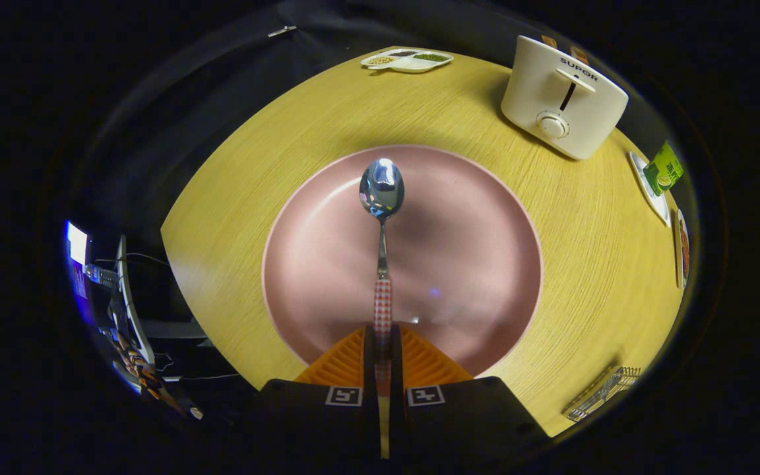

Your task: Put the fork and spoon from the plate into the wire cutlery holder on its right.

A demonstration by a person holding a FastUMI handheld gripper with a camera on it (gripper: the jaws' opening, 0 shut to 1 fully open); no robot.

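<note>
A spoon [382,191] with a shiny bowl and a red-and-white checked handle sticks straight out ahead of my gripper [382,340]. Both orange fingers [339,361] press on the handle, so the gripper is shut on it. The spoon hangs over the middle of the pink plate [472,264], which lies on the round wooden table [591,251]. The wire cutlery holder [603,394] shows near the table's edge, to the right of the fingers and the plate. I see no fork on the plate.
A white toaster [561,99] stands beyond the plate to the right. A divided white snack dish [408,60] sits at the table's far edge. Small plates, one with a green packet [662,169], line the right edge. Equipment with a lit screen [78,245] stands off the table's left.
</note>
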